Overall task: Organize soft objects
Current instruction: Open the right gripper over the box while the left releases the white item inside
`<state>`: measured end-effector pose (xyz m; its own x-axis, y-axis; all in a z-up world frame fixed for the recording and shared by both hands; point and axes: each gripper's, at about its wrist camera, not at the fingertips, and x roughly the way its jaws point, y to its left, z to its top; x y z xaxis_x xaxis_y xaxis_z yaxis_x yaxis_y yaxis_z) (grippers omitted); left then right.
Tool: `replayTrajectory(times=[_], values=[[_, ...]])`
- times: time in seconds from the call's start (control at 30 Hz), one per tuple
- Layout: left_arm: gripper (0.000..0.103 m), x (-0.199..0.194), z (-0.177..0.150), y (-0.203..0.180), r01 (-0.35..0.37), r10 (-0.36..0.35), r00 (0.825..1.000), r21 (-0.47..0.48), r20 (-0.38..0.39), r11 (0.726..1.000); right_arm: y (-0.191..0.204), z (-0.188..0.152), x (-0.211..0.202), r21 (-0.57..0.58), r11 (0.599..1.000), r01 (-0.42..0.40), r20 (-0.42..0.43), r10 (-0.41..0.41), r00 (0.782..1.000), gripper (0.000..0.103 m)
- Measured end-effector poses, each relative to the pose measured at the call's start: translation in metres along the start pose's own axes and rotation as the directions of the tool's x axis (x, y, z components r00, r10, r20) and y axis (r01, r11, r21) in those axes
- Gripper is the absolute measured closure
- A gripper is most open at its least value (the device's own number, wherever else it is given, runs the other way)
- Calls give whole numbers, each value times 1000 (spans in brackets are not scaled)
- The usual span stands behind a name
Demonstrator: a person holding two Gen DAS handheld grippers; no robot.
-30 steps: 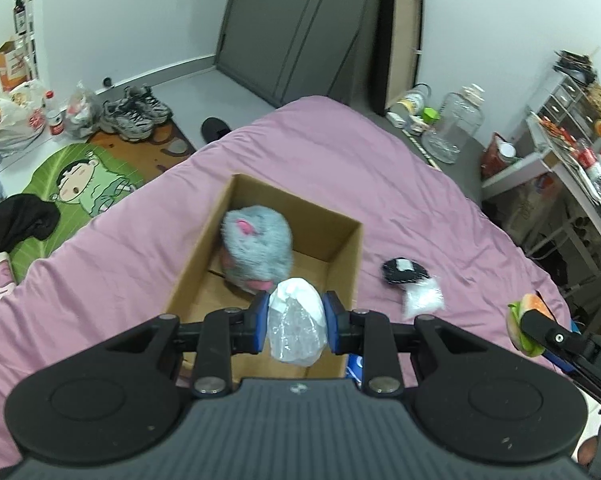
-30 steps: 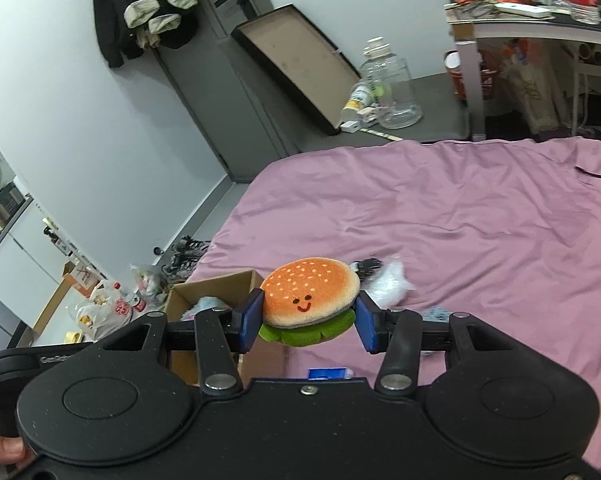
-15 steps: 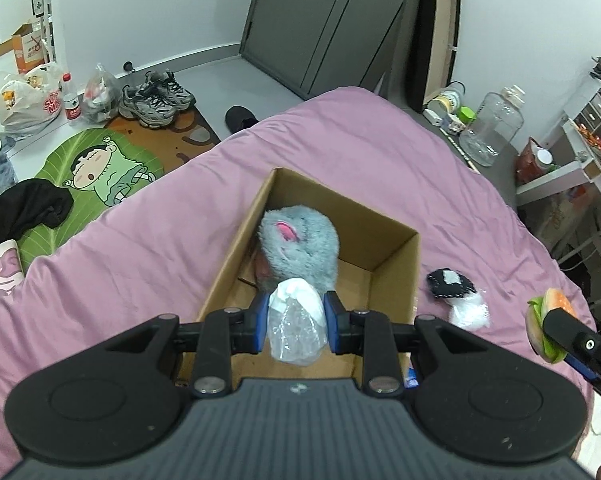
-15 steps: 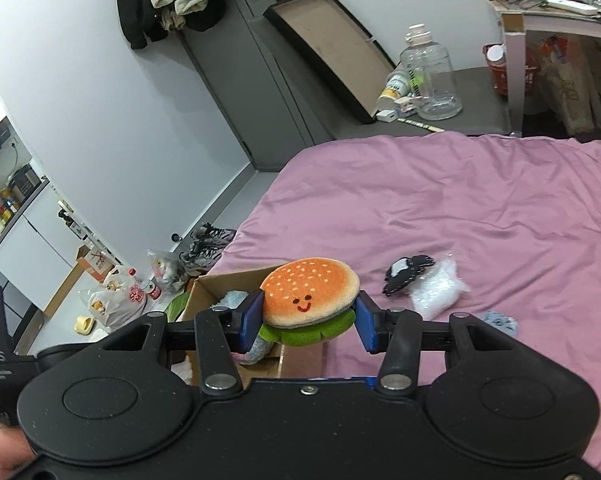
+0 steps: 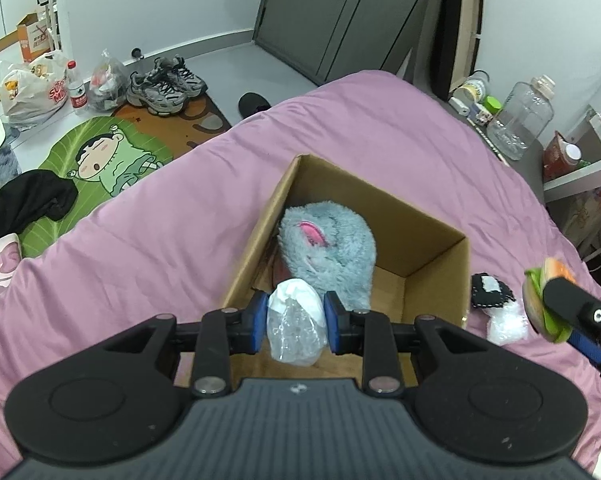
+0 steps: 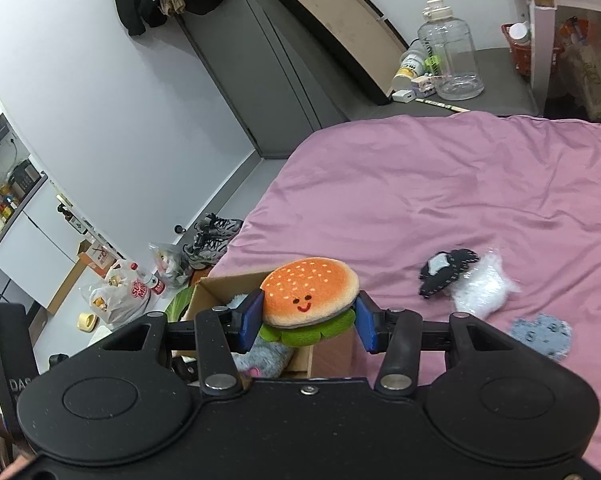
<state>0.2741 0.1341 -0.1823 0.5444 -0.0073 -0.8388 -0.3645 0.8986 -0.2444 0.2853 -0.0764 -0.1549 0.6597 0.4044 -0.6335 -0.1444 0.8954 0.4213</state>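
Pink bedding covers the bed, which carries everything, and shoes and bags lie on the floor beyond it. On the bed stands an open cardboard box with a grey plush already inside, against its left wall. Right of the box, on the sheet, lie a black patch touching a white pouch, with a blue cloth nearer the camera.

The step in hand looks like delivery to the box. The left tongs grip a white packet just above the near rim. The right tongs pinch a burger plush and sit beside the box's right corner, not yet over the opening.

Next, by my reading, the left tongs need to go a little forward and down so the packet clears the near wall, then open. The burger has to come across over the right wall before release. Free floor shows only right of the grey plush.

Against a second ago, the box sits larger and more central under the left tongs, and its corner now fills the space below the burger; both grips are unchanged.
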Motion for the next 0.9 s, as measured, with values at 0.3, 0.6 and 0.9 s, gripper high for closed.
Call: replayTrajectory(times=[0.3,0.6,0.9], values=[[67,9,7,6,-7,5,999,-35,-42,999,5,2,31,-3,1000,-28,-22,28,999,56],[66,1,9,7,0,-4,998,-55,-67,998,18,2,32,-51,994,-96,13,96,995,35],[37,-22,5,-5,-6,5,999,-25,-43,1000,5,-1,6,-6,998,-61,1,61,998,35]])
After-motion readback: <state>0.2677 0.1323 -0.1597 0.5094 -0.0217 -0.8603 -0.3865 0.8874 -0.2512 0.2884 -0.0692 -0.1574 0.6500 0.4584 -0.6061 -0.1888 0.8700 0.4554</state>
